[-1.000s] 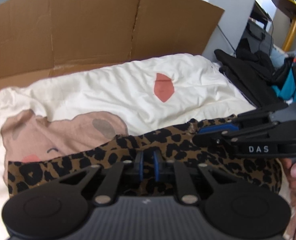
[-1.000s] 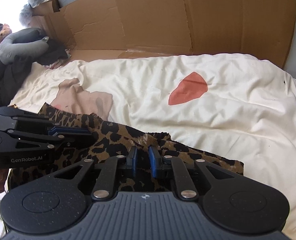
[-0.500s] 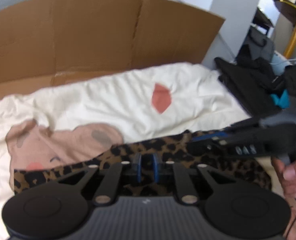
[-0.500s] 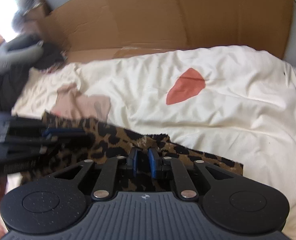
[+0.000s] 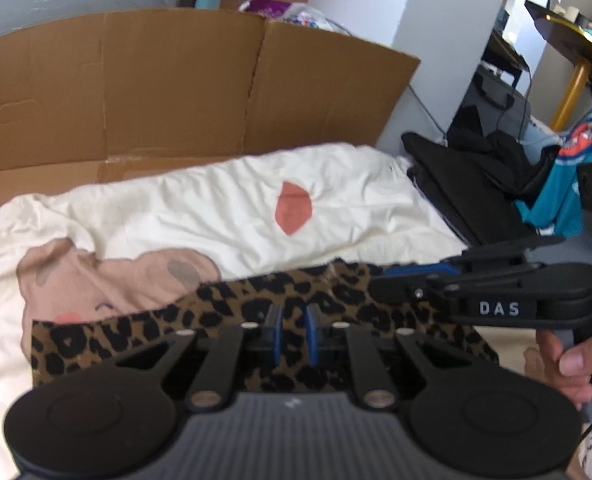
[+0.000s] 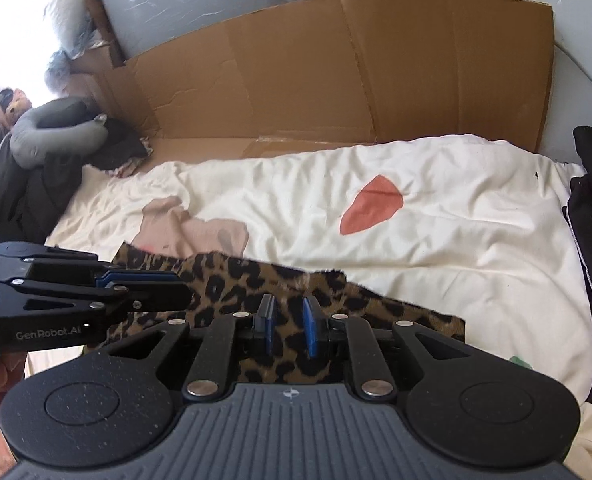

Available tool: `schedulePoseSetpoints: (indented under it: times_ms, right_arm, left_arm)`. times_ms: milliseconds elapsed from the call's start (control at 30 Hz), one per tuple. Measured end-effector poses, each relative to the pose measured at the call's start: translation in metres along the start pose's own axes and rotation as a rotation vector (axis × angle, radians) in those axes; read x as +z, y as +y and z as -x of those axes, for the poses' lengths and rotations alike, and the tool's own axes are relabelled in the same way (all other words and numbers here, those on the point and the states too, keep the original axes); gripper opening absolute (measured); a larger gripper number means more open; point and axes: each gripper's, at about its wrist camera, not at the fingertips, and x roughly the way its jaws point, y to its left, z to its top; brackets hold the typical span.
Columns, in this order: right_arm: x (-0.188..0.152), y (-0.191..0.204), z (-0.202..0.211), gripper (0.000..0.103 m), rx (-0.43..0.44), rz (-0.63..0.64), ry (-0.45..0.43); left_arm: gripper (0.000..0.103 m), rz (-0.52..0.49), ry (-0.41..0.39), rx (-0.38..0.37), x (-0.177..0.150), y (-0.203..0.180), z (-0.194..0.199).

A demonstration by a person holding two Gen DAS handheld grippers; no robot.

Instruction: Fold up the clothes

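Lying across the near edge of the bed, a leopard-print garment (image 5: 232, 312) stretches in a long band over a cream duvet (image 5: 200, 208), and that garment serves as the landmark for everything else.

At its left end, in the left wrist view, a pink animal-face print (image 5: 96, 280) on the duvet peeks out just behind the fabric's upper edge. In the right wrist view a grey neck pillow (image 6: 56, 136) and dark clothes sit well beyond the garment's left end, against a tall cardboard sheet (image 6: 335, 80) that stands behind the bed.

Over the garment's left half, the left tongs (image 5: 292, 334) sit low on the cloth. Their blue pads (image 5: 274, 332) stand a little apart with leopard fabric showing between them, so they appear slightly parted; whether they pinch a fold cannot be told. From the right wrist view the same tongs (image 6: 176, 280) come in side-on, pads nearly together at the fabric's upper edge.

Behind the garment's middle, an orange-red patch (image 5: 294, 212) marks the duvet.

Over the garment's right half, the right tongs (image 6: 288, 330) rest on the cloth, blue pads (image 6: 307, 332) apart, leopard print visible in the gap. A hand (image 5: 571, 364) holds their handle in the left wrist view.

Beyond the garment's right end, a heap of black clothing (image 5: 475, 176) and a teal item (image 5: 555, 196) lie beside the bed.
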Motion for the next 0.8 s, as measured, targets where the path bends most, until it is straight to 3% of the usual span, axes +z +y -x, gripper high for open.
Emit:
schedulePoseSetpoints:
  times_ms: [233, 367, 500, 800]
  right_arm:
    - [-0.018, -0.003, -0.022, 0.018, -0.025, 0.033, 0.086]
    - [-0.027, -0.012, -0.034, 0.017, -0.014, 0.003, 0.118]
    - [-0.031, -0.007, -0.04, 0.017, -0.029, 0.06, 0.116]
    - [-0.016, -0.018, -0.009, 0.019, -0.018, -0.042, 0.059]
  left_arm:
    - [0.014, 0.005, 0.09, 0.031, -0.015, 0.006, -0.025]
    - [0.013, -0.024, 0.1, 0.011, -0.022, 0.012, -0.035]
    - [0.013, 0.024, 0.103, -0.002, -0.023, 0.017, -0.038]
    - [0.013, 0.056, 0.055, -0.001, -0.021, 0.015, 0.001]
